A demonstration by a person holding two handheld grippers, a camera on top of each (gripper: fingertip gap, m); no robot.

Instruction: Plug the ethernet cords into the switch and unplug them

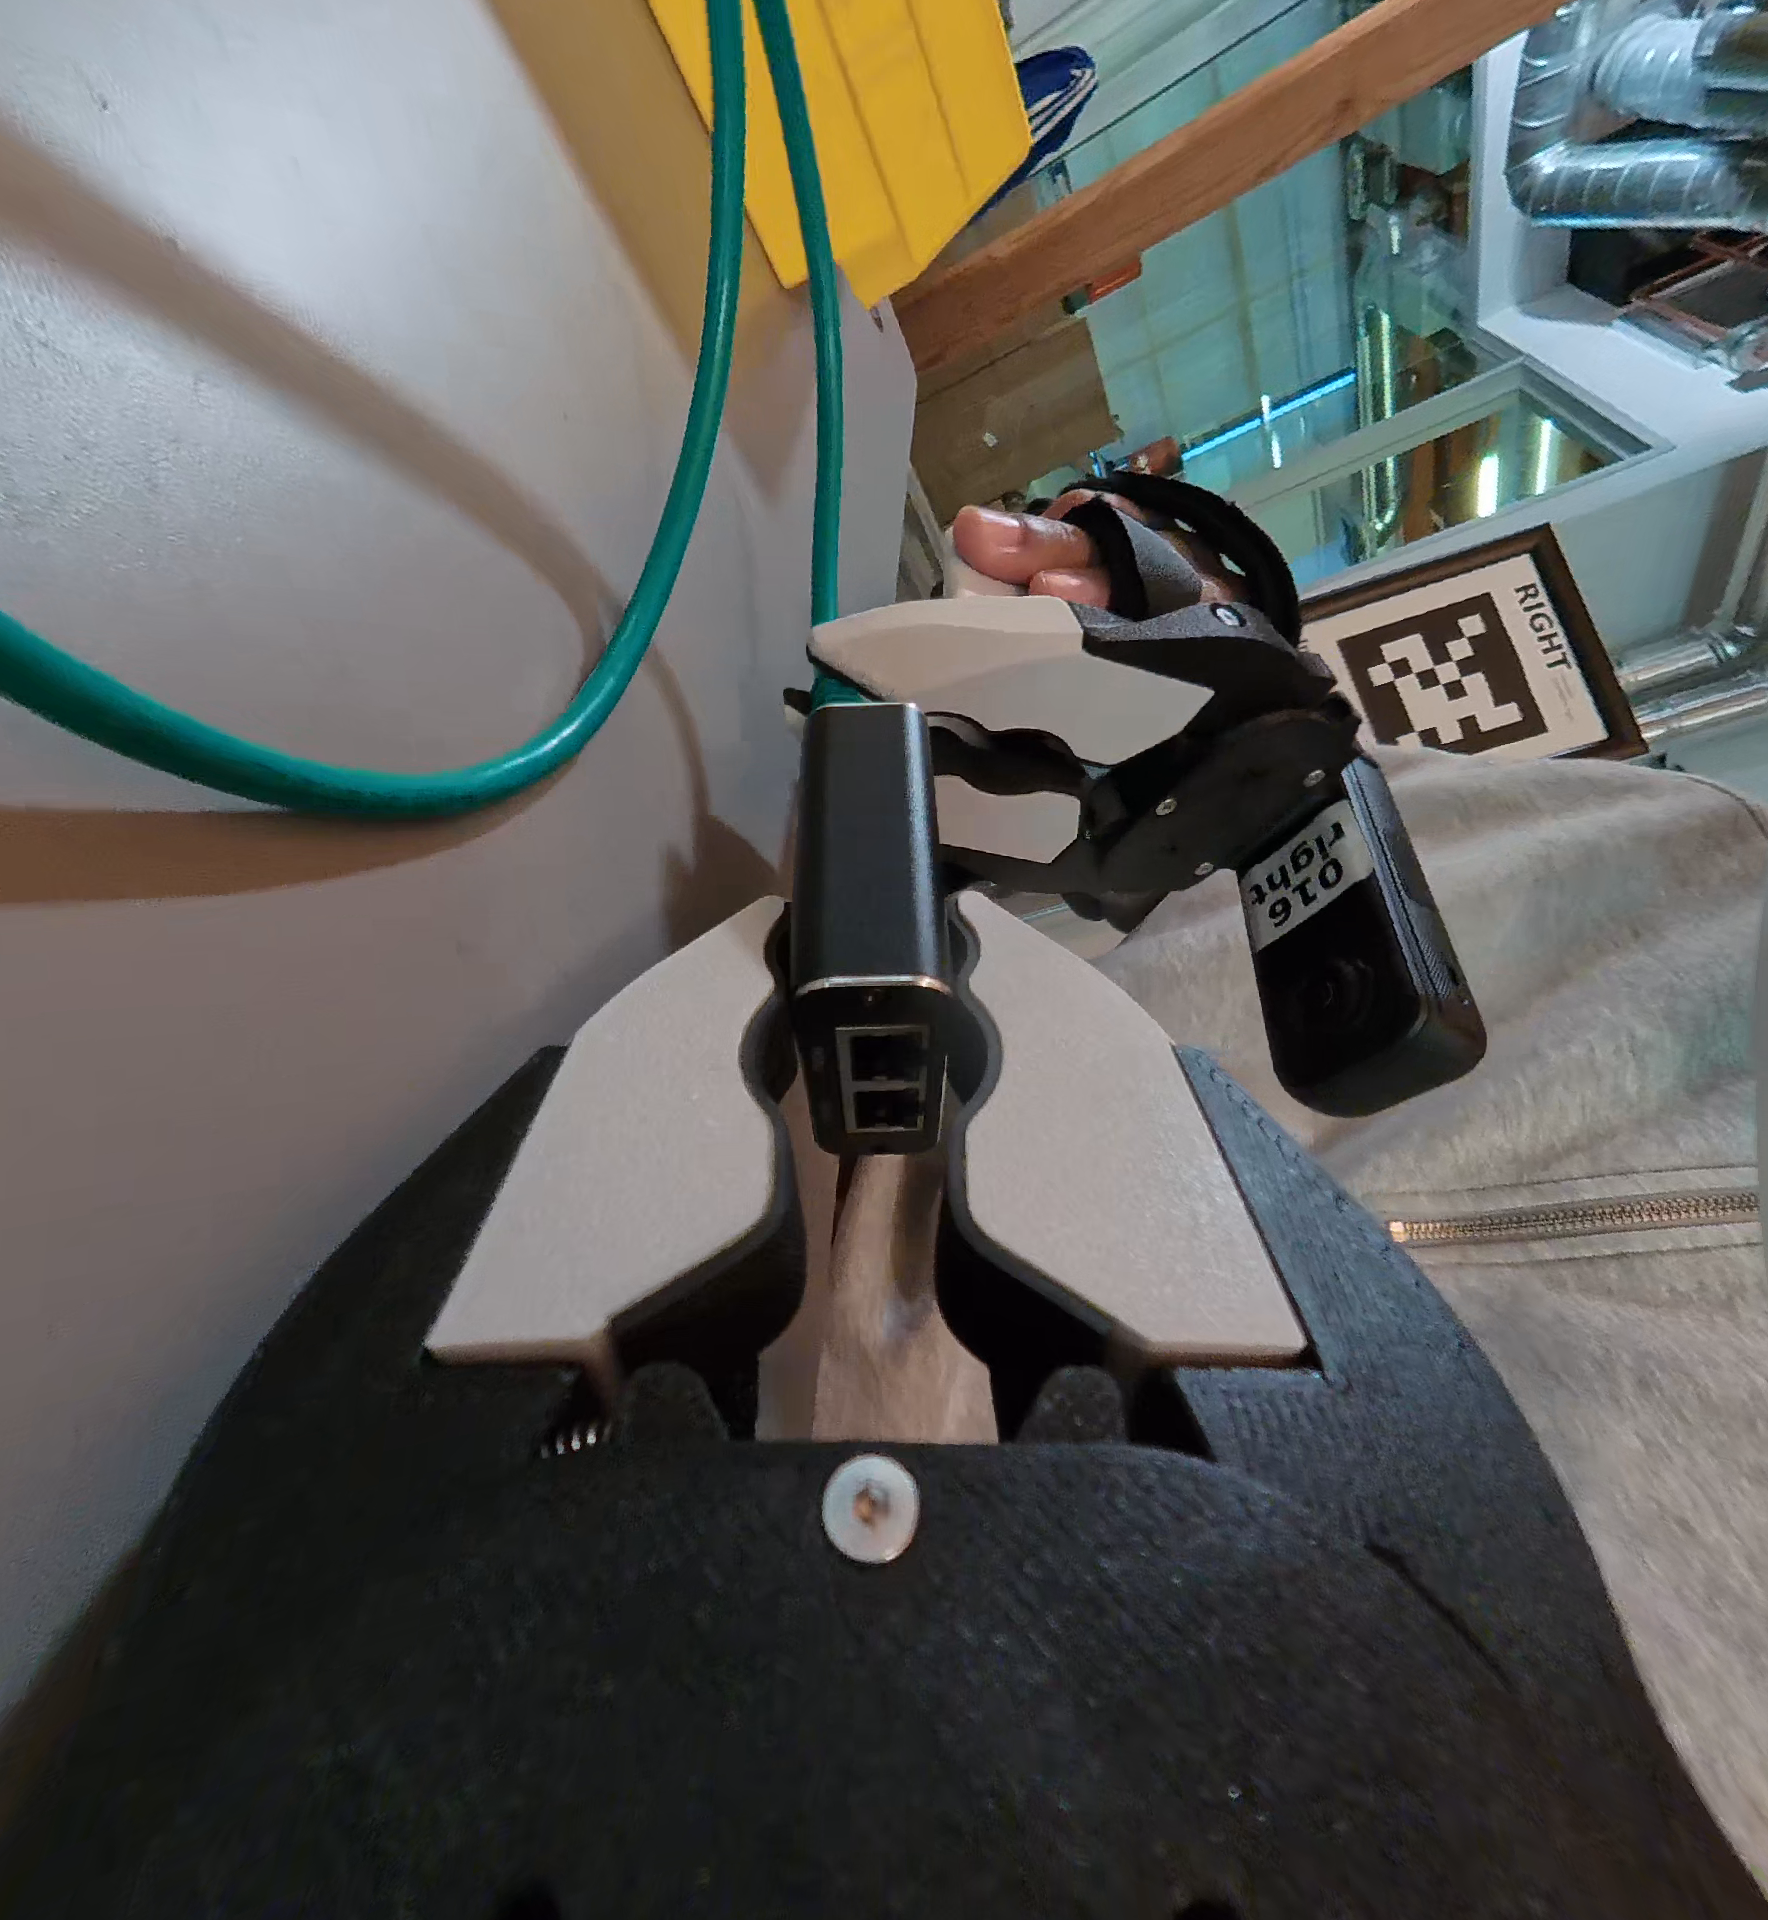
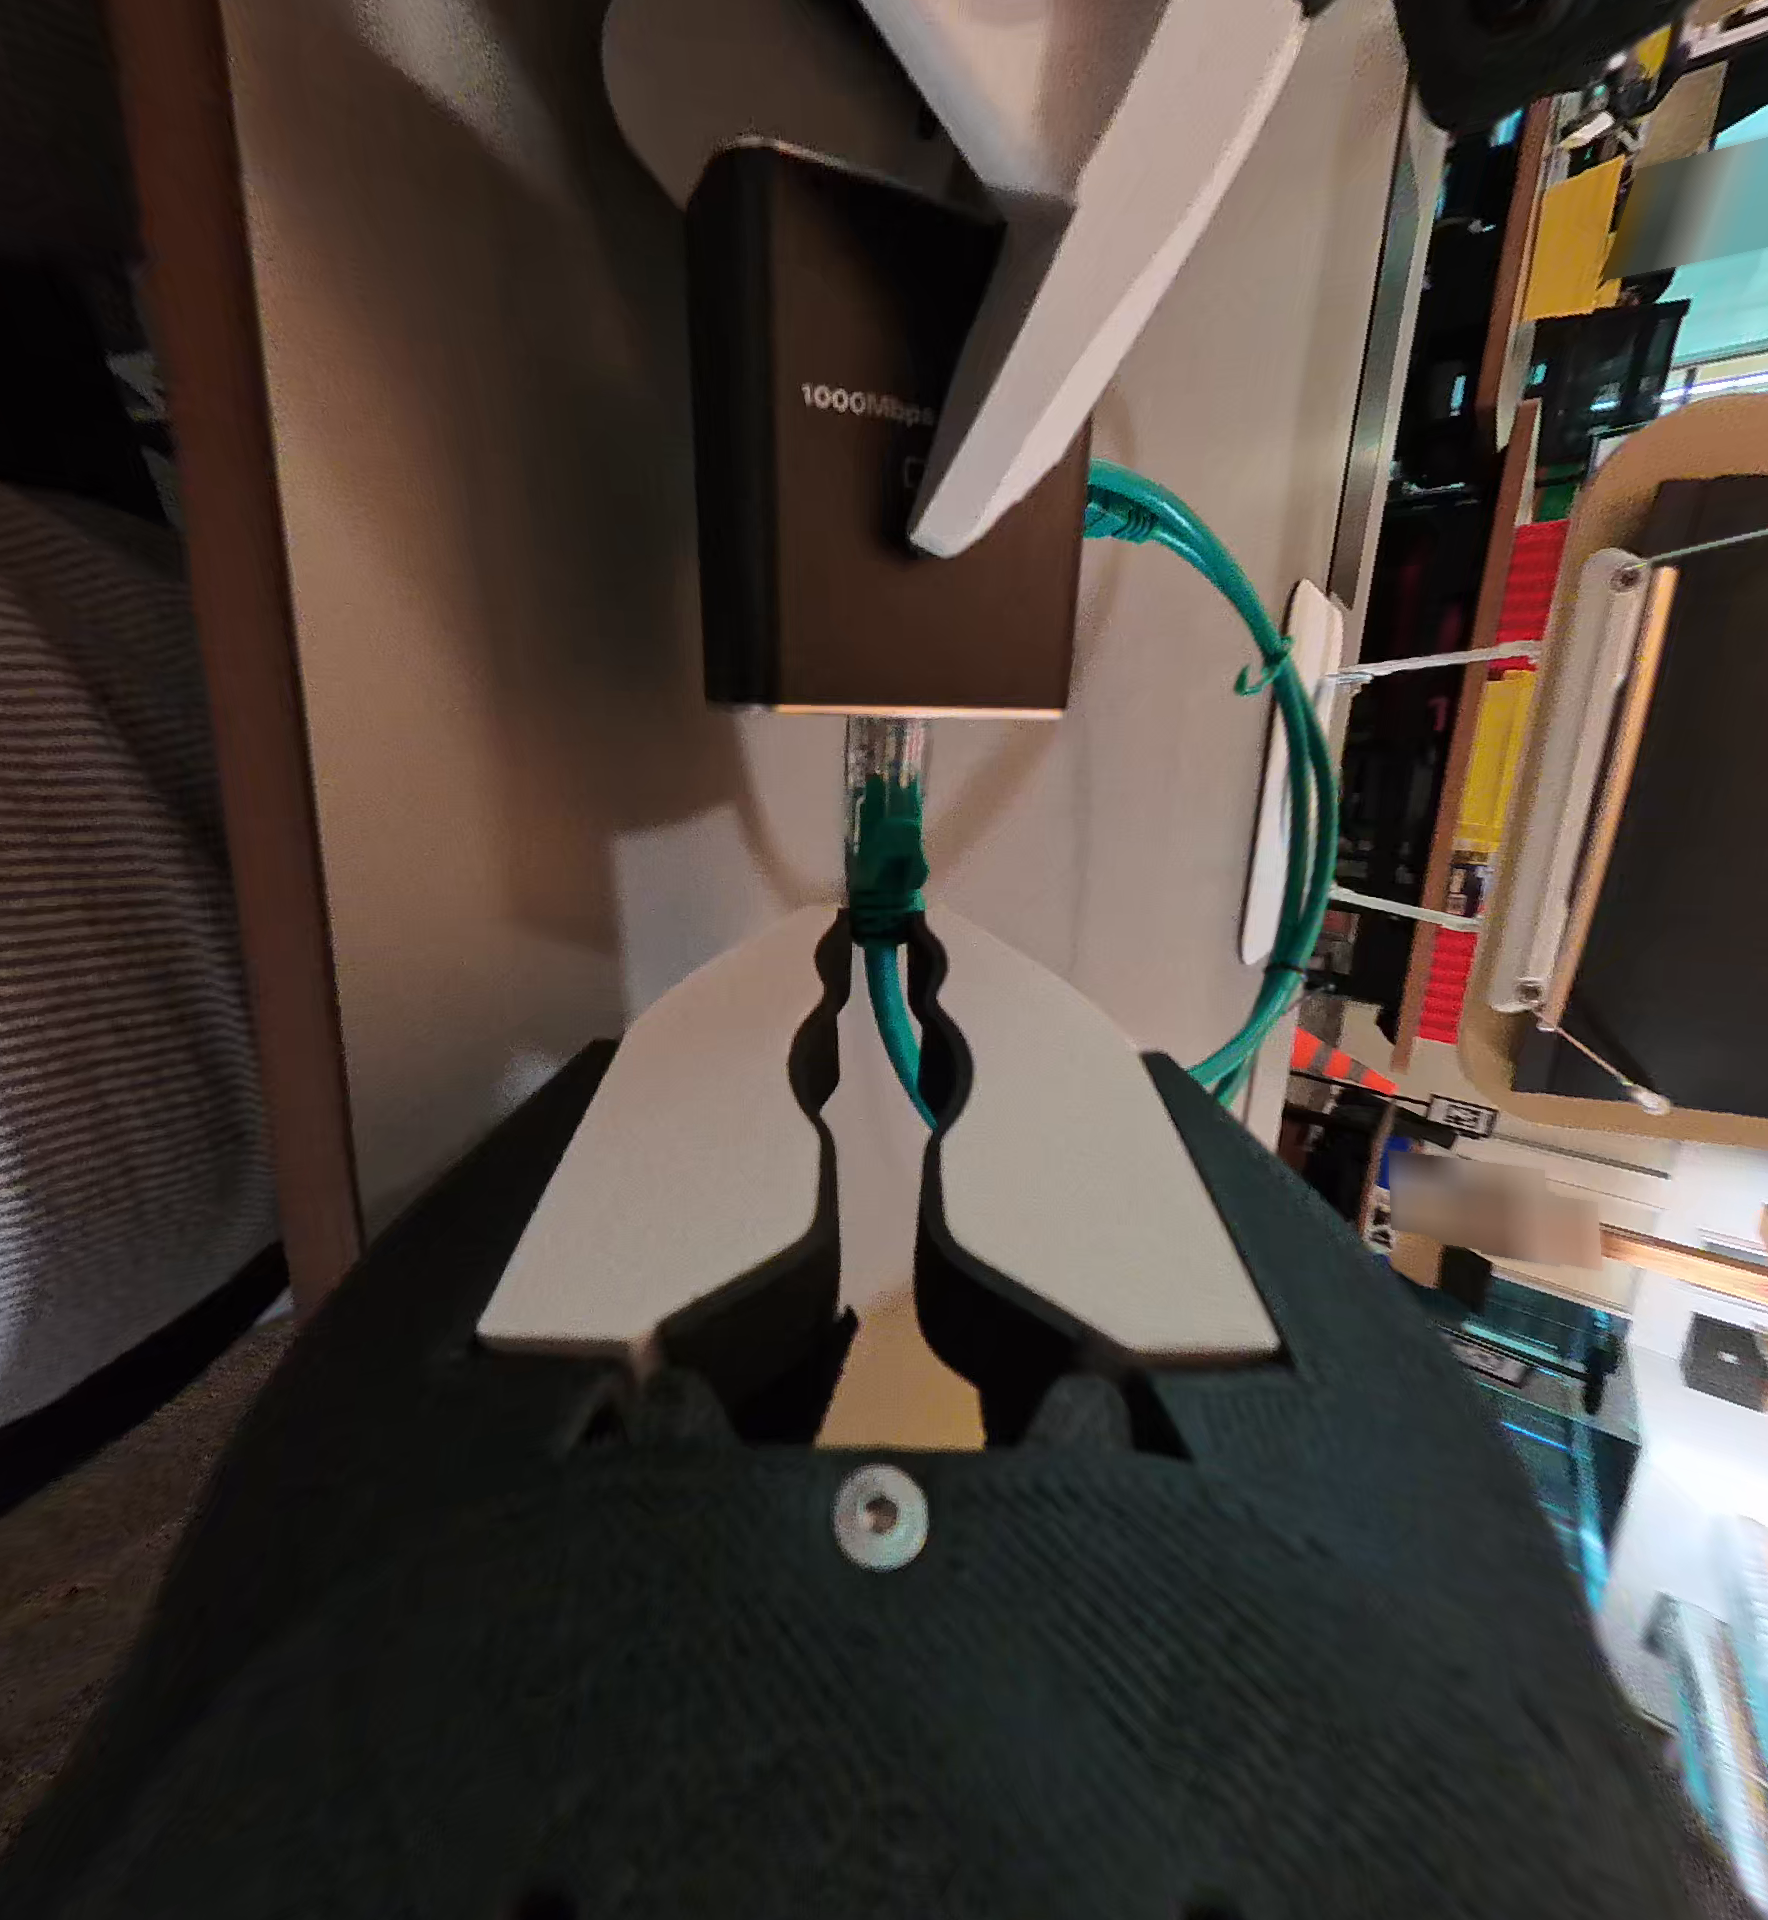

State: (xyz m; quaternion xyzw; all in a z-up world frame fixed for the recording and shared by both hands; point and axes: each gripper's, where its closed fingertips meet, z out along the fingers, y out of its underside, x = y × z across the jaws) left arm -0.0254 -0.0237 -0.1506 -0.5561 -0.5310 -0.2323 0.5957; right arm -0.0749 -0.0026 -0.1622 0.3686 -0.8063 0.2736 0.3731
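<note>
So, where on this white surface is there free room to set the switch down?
The white surface is bare between the loop of the green ethernet cord and the left gripper, and also above that loop. It is crowded at the switch, where the right gripper pinches the cord.

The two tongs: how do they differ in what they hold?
The left tongs clamp the black switch by its sides; the right tongs pinch the thin green cord just behind its plug. The left tongs stand wider apart, the right ones nearly closed. Both have white fingers on black bodies.
</note>
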